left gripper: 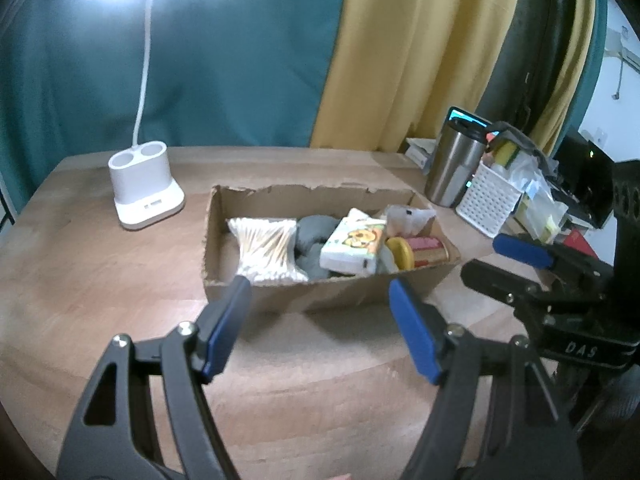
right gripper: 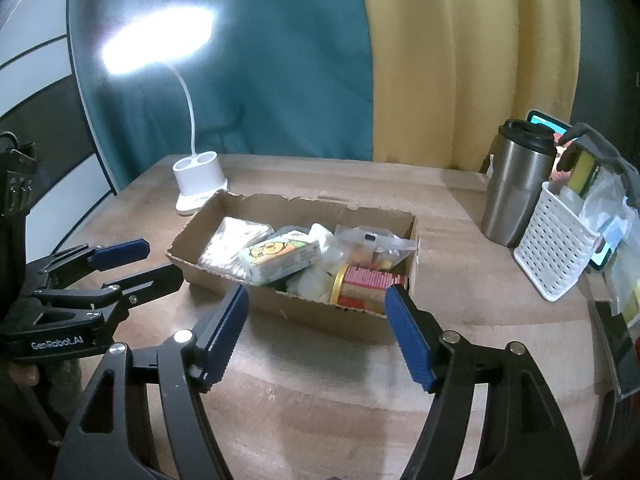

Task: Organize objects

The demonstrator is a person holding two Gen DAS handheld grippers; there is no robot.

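An open cardboard box (left gripper: 320, 294) stands on the wooden table; it also shows in the right wrist view (right gripper: 320, 314). It holds a pack of cotton swabs (left gripper: 266, 250), a grey cloth (left gripper: 312, 236), a tissue pack with an orange cartoon (left gripper: 354, 246), a clear bag (left gripper: 408, 218) and a red tin with a yellow lid (left gripper: 424, 252). My left gripper (left gripper: 320, 326) is open and empty, just in front of the box. My right gripper (right gripper: 316, 332) is open and empty, in front of the box's right half. Each gripper shows in the other's view.
A lit white desk lamp with a holder base (left gripper: 144, 188) stands at the back left. A steel tumbler (left gripper: 456, 164) and a white perforated basket (left gripper: 490, 200) with packets stand at the right, with more clutter beyond. Teal and yellow curtains hang behind.
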